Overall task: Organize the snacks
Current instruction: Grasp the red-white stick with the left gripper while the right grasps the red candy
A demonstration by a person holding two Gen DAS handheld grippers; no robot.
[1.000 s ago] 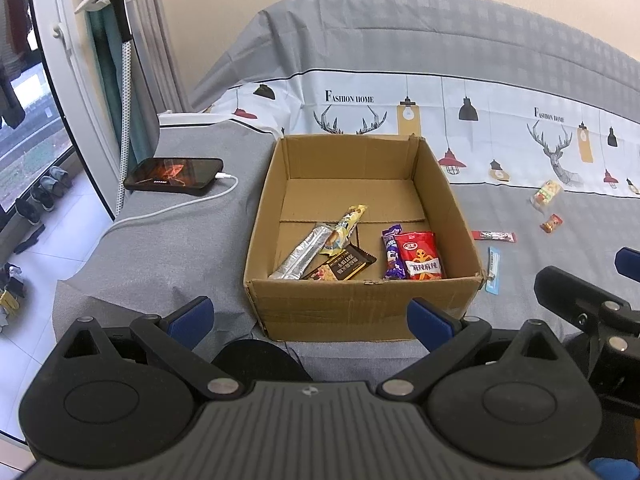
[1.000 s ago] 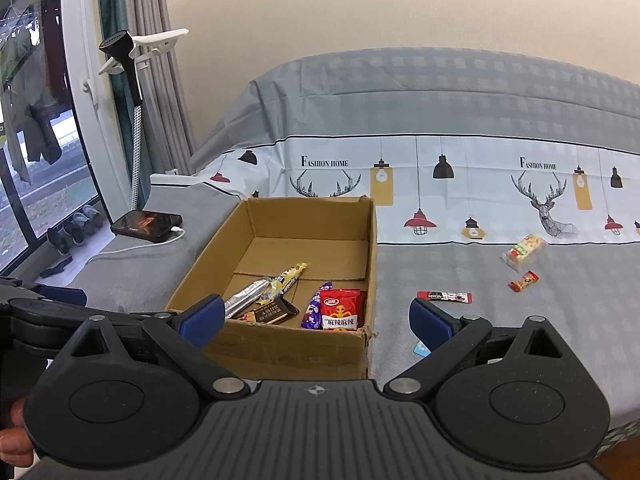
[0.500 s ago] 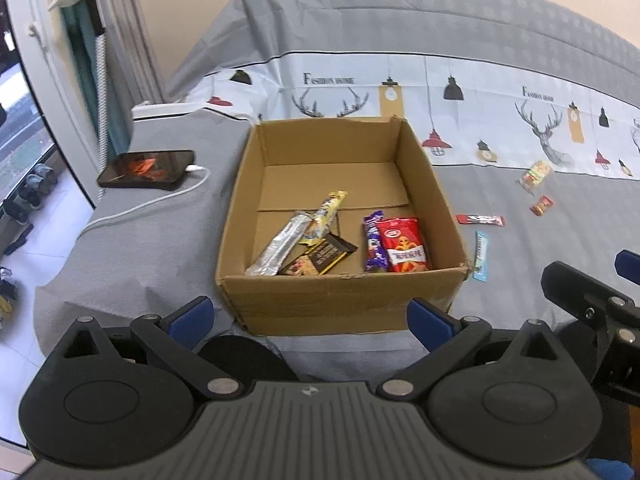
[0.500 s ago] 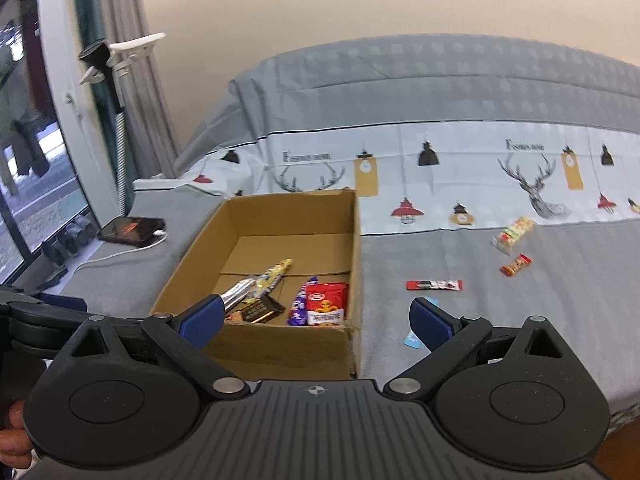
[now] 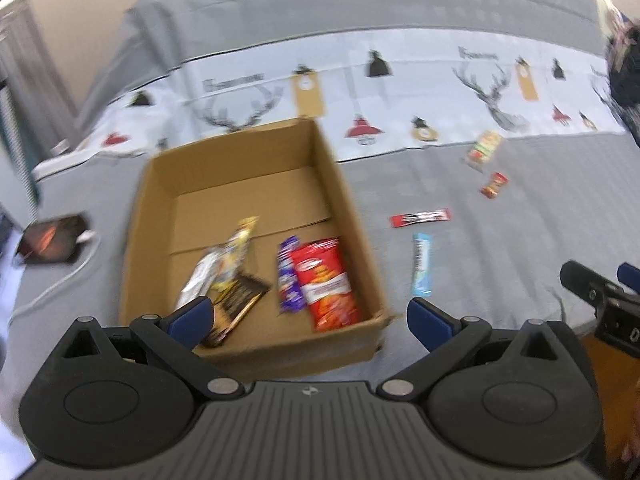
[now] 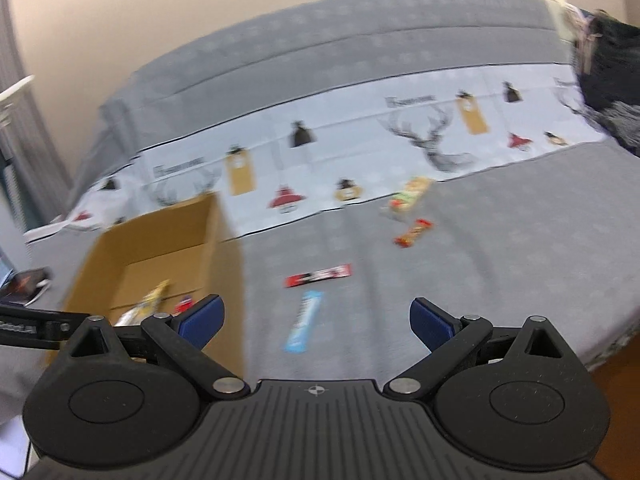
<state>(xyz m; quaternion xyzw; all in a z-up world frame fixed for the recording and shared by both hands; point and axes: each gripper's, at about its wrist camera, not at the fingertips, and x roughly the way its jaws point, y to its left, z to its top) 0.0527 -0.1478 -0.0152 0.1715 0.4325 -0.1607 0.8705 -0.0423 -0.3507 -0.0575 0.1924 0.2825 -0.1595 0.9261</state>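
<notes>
Item: open brown cardboard box [image 5: 352,216] on grey-covered bed [image 6: 500,248]; holds red crisp packet [image 5: 326,284], purple wrapper [image 5: 289,276], dark bar, silver-yellow stick.

Loose on bed, right of box: light-blue flat bar [image 6: 304,320], red-black bar [image 6: 319,275], small orange-red sweet [image 6: 413,233], clear multicolour packet [image 6: 410,196].

Left tool [image 5: 308,312]: released, empty. Right tool [image 6: 316,320]: released, empty, above blue bar.

Risks (judged): flat wrappers on soft fabric may slip the pads or the pinch may catch cloth; blurred views make aiming uncertain.

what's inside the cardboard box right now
Inside the cardboard box: a red packet, purple wrapper, dark bar and silver-yellow wrappers. The left tool hides the near corner.
</notes>
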